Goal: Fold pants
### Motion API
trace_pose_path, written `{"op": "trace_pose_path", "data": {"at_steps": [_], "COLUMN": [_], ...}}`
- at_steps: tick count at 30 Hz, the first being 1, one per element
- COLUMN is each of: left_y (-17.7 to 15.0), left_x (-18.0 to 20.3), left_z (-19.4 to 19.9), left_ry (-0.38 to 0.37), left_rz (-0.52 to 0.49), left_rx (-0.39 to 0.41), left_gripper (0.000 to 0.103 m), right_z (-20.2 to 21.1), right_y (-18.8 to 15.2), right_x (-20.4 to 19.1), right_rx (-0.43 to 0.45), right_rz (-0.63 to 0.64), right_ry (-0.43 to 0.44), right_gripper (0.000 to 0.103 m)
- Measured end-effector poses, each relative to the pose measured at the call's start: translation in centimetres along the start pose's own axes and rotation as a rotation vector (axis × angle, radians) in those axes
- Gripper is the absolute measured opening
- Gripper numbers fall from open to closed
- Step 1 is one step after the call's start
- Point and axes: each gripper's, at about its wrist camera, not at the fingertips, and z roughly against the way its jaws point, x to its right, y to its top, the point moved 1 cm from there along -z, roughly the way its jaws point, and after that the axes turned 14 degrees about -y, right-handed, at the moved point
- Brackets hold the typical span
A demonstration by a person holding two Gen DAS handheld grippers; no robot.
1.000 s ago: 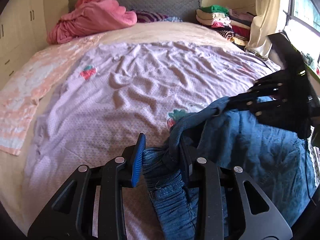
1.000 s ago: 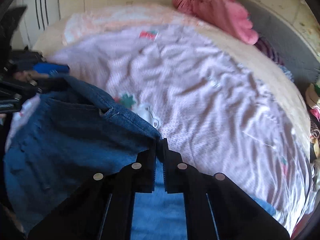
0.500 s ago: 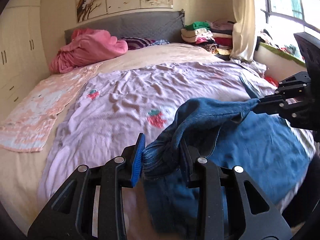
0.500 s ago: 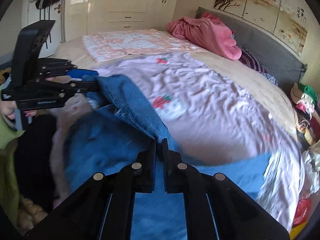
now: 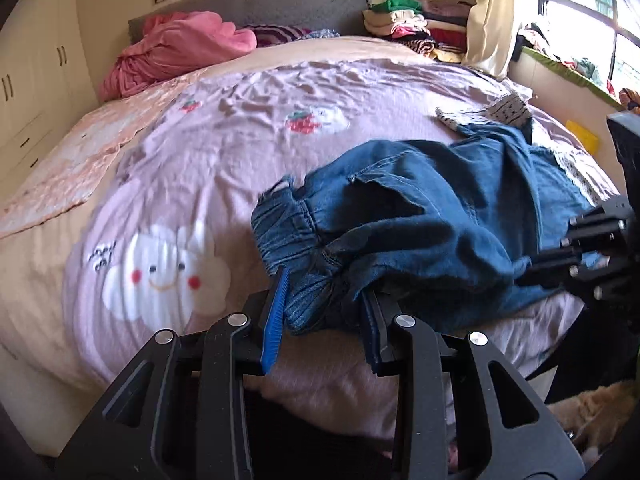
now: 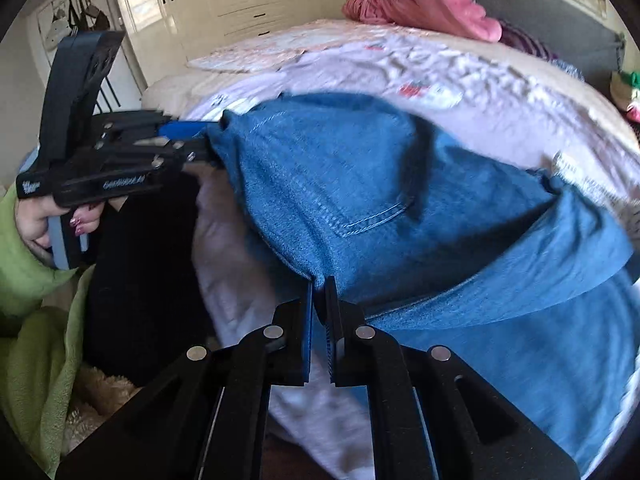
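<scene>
Blue denim pants (image 5: 420, 216) lie bunched on the lilac sheet near the bed's foot, legs running toward the window side. My left gripper (image 5: 324, 300) is shut on the gathered elastic waistband. It also shows in the right wrist view (image 6: 200, 148), gripping one waist corner. My right gripper (image 6: 319, 292) is shut on the other waist edge of the pants (image 6: 360, 184). It shows at the right of the left wrist view (image 5: 532, 268). The pants are stretched between the two grippers just above the bed edge.
The lilac sheet (image 5: 248, 128) with a cloud print covers the bed. A pink blanket (image 5: 180, 48) lies by the grey headboard. Folded clothes (image 5: 412, 24) are stacked at the far right corner. A peach cloth (image 5: 80, 148) lies along the left side.
Both grippers have pulled back toward the foot of the bed and dropped lower with the waistband. The pants have come down from the air onto the sheet.
</scene>
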Motion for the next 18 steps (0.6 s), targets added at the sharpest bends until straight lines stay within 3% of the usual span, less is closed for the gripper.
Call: {"op": "trace_pose_path", "data": {"at_steps": [4, 7, 9, 13, 15, 18], "left_y": [-1.1, -1.3, -1.3, -0.7, 0.6, 2.7], "left_x": [-1.1, -2.1, -2.6, -1.9, -1.1, 0.1], "left_z": [-1.1, 0.1, 1.4, 4.8, 7.0, 6.7], "left_ry": [-0.007, -0.071, -0.084, -0.068, -0.061, -0.097], "left_rz": [0.053, 0.118, 0.13, 0.118, 0.099, 0.088], "left_rx": [-0.044, -0.03, -0.031, -0.007, 0.058, 0.083], "left_gripper": [0.032, 0.04, 0.051, 0.051, 0.051, 0.051], "right_z": [-1.2, -1.4, -1.5, -1.5, -1.7, -1.3], "right_y": [-0.6, -0.6, -0.9, -1.0, -1.3, -1.4], "right_x": [-0.8, -0.9, -0.7, -0.6, -0.3, 0.0], "right_rx": [-0.025, -0.026, -0.022, -0.014, -0.019, -0.013], "right_rz": [-0.014, -0.019, -0.031, -0.049, -0.064, -0.079], "right_ry": [-0.004, -0.003, 0.009, 0.016, 0.023, 0.044], "right_gripper": [0.008, 0.009, 0.011, 0.012, 0.012, 0.018]}}
